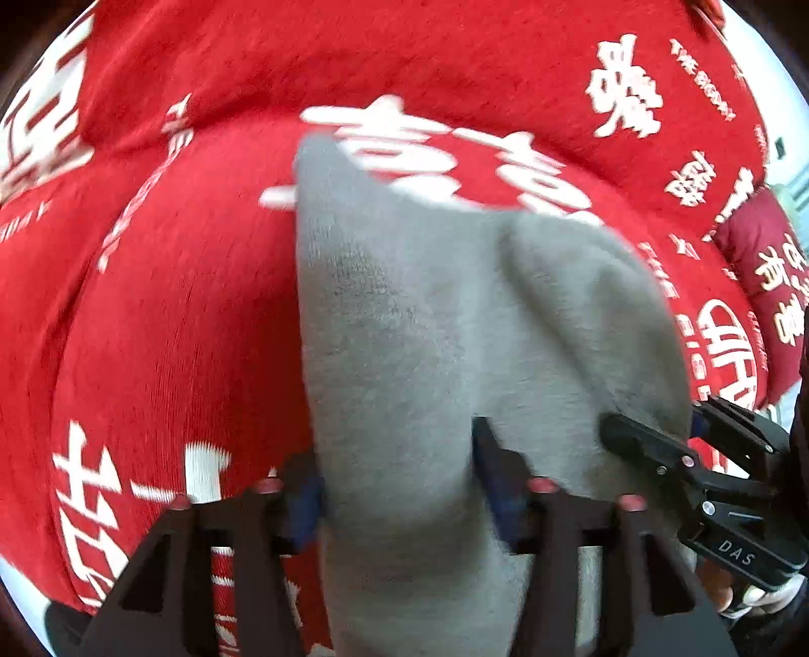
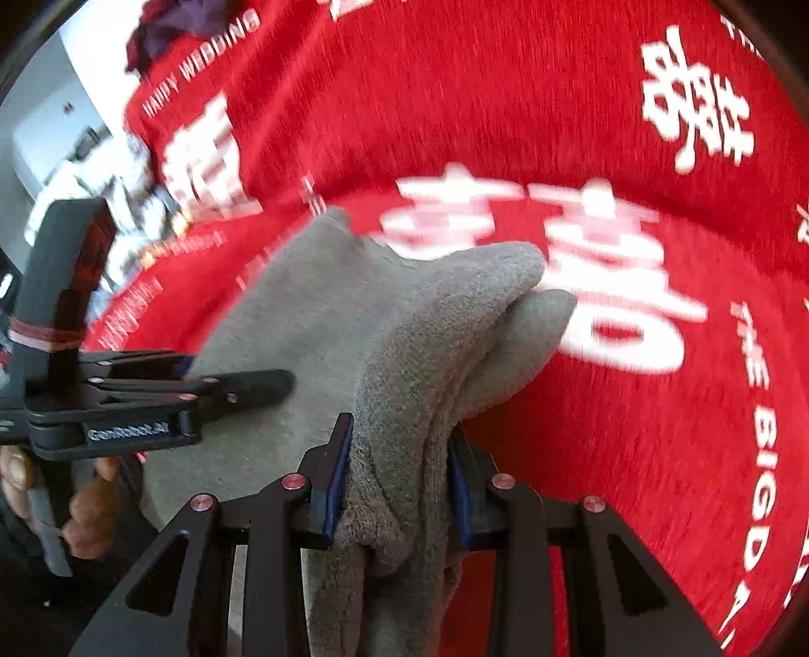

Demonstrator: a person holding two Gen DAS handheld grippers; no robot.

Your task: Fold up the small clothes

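A grey knit garment (image 1: pixel 430 328) (image 2: pixel 354 313) hangs between both grippers above a red blanket (image 1: pixel 177 303) (image 2: pixel 556 101) printed with white characters. My left gripper (image 1: pixel 399 485) (image 2: pixel 240 371) stands open; the flat cloth lies across the gap between its blue pads without being pinched. My right gripper (image 2: pixel 397 480) (image 1: pixel 657 419) is shut on a bunched edge of the garment, which is squeezed between its pads. Two rounded ends of the cloth (image 2: pixel 531 273) point away from the right gripper. The two grippers are close together, side by side.
The red blanket fills nearly all of both views. A dark red cushion (image 1: pixel 758 263) lies at the right edge. A dark heap of clothes (image 2: pixel 177 25) sits at the far top left. A person's hand (image 2: pixel 86 515) holds the left gripper's handle. Pale furniture (image 2: pixel 50 131) shows beyond.
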